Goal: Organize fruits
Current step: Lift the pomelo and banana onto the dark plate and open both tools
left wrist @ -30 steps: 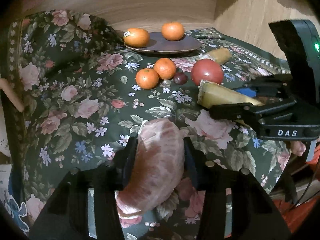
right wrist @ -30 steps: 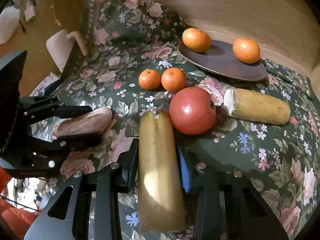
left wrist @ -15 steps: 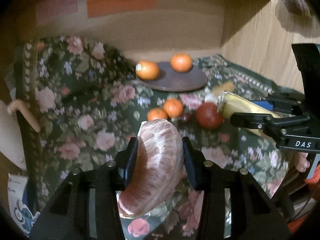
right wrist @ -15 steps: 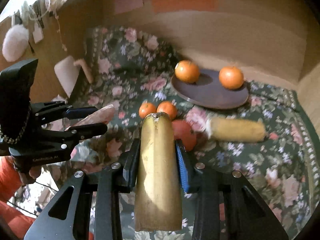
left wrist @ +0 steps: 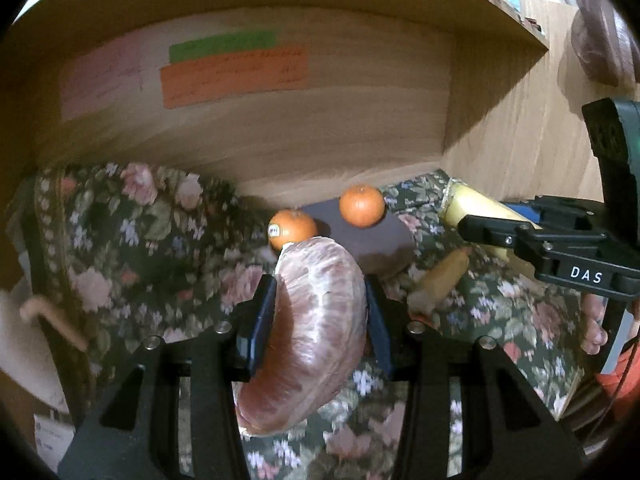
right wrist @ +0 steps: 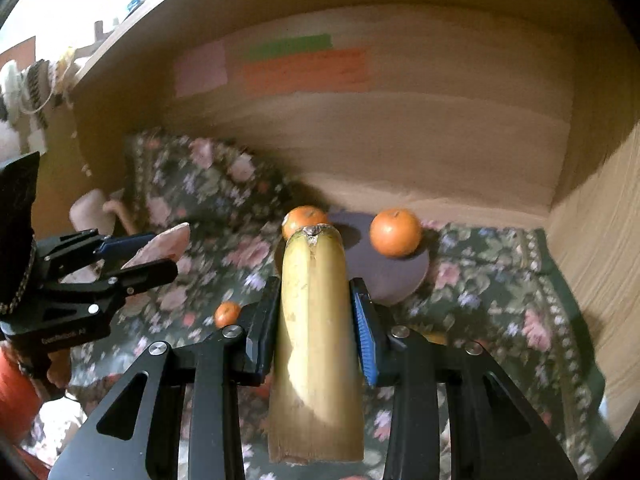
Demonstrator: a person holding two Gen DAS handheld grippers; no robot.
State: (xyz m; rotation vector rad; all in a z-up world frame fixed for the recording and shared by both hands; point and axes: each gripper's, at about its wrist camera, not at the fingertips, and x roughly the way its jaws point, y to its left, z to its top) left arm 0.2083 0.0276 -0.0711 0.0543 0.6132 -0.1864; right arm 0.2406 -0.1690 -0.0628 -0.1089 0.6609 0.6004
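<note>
My left gripper (left wrist: pixel 320 312) is shut on a peeled pink grapefruit segment (left wrist: pixel 312 332) and holds it in the air above the floral cloth. My right gripper (right wrist: pixel 316 312) is shut on a yellow banana piece (right wrist: pixel 316 320), also lifted. Each gripper shows in the other view: the right one (left wrist: pixel 496 232) with the banana piece (left wrist: pixel 476 208), the left one (right wrist: pixel 136 256) with the segment (right wrist: pixel 160 244). A dark plate (right wrist: pixel 396 272) at the back holds two oranges (right wrist: pixel 394 232) (right wrist: pixel 302 216); it also shows in the left wrist view (left wrist: pixel 380 240).
A second banana piece (left wrist: pixel 440 276) and a small mandarin (right wrist: pixel 227 314) lie on the floral cloth (left wrist: pixel 140 240). Wooden walls (left wrist: pixel 320 120) close the back and right side. A shelf edge (left wrist: pixel 500 12) runs overhead. Coloured paper notes (right wrist: pixel 304 68) hang on the back wall.
Both grippers have risen from the cloth with their fruit and tilted upward. The mandarins and the red apple have dropped mostly out of view.
</note>
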